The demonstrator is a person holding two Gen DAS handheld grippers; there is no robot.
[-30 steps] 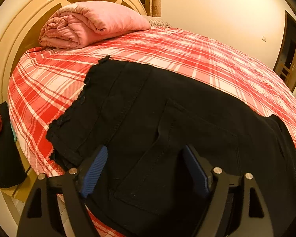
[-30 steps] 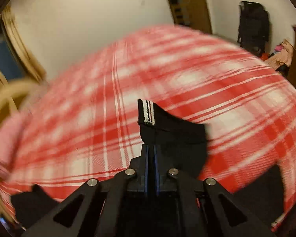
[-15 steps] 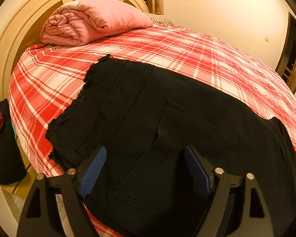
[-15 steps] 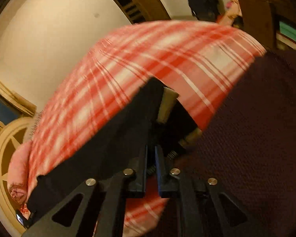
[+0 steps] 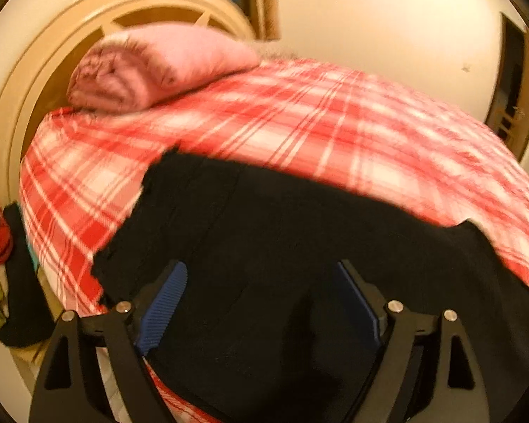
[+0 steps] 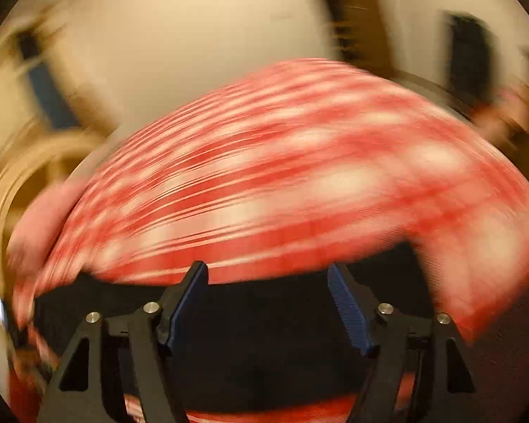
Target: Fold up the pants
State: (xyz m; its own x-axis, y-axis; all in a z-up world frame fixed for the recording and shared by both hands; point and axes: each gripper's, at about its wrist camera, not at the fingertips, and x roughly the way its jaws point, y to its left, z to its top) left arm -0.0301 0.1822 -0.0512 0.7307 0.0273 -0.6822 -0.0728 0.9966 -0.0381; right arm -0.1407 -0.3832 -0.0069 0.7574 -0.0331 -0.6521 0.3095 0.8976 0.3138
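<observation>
Black pants (image 5: 282,246) lie spread across the near edge of a bed with a red plaid bedspread (image 5: 317,130), well short of the rolled pink blanket (image 5: 158,67) at its head. The left gripper (image 5: 261,303) hangs wide above them, its jaws opening with only loose cloth beneath. The right gripper (image 6: 268,299) is opening too, nothing pinched; its view is badly smeared, but a dark band of the pants (image 6: 264,317) appears to sit below it. The risk: fabric overhanging the bedspread's edge could slide off, or a released fold could spring open. No container is visible.
</observation>
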